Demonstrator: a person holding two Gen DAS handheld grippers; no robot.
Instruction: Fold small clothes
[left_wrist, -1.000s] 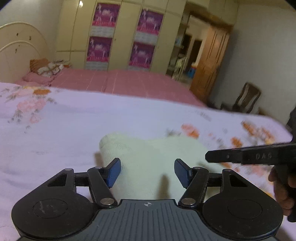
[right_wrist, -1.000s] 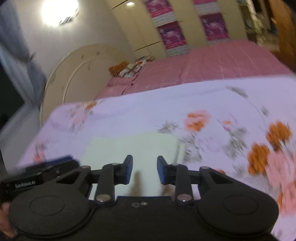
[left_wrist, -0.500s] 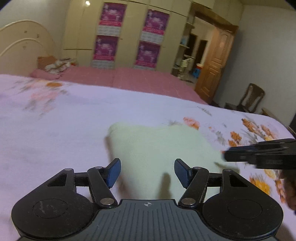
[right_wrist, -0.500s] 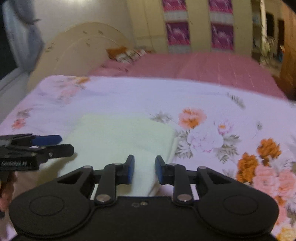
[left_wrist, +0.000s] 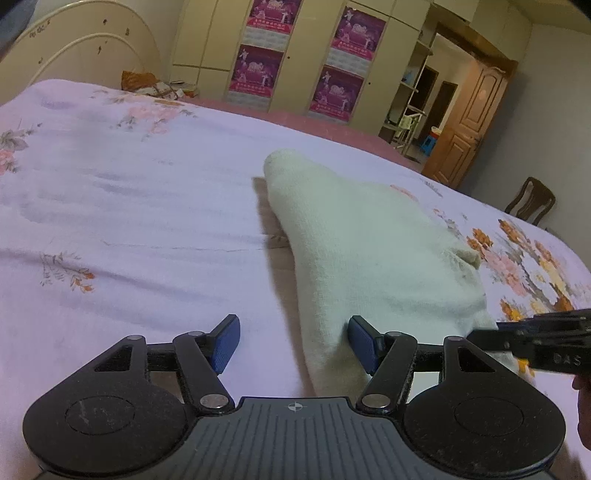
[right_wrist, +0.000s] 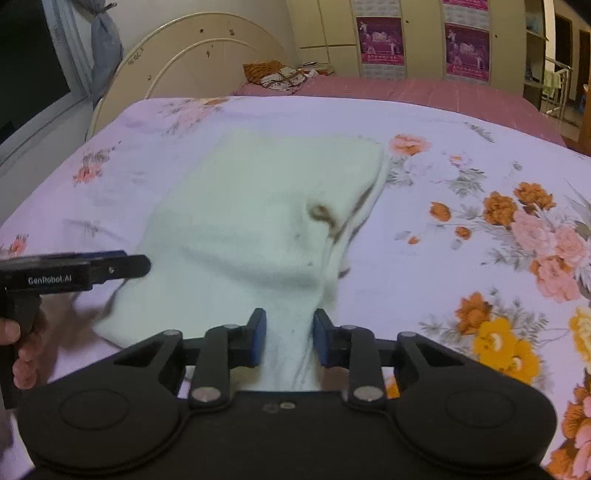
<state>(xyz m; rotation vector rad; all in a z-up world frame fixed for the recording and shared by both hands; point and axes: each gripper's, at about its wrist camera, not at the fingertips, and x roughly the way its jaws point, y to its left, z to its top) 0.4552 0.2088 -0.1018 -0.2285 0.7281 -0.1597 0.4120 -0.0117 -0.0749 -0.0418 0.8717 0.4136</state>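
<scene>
A pale cream folded garment (left_wrist: 362, 251) lies on the lilac floral bedsheet (left_wrist: 129, 206). My left gripper (left_wrist: 293, 343) is open at the garment's near left edge: the right pad (left_wrist: 360, 341) is over the cloth, the left pad over bare sheet. In the right wrist view the same garment (right_wrist: 251, 214) rises in a bunched strip into my right gripper (right_wrist: 290, 339), whose jaws are closing with the cloth pinched between the blue pads. The left gripper (right_wrist: 142, 264) shows from the side at the garment's left edge, the right gripper (left_wrist: 480, 334) at its near right corner.
A hand (right_wrist: 18, 354) holds the left gripper's handle. Beyond the floral sheet lies a pink bedspread (right_wrist: 406, 88) with a cream headboard (right_wrist: 184, 62) and pillows (right_wrist: 277, 74). Wardrobes with posters, a wooden door (left_wrist: 472, 122) and a chair (left_wrist: 532, 201) stand further off.
Both grippers have come lower and nearer to the garment's near edge. The right jaws have narrowed and now pinch cloth. The left jaws keep their width.
</scene>
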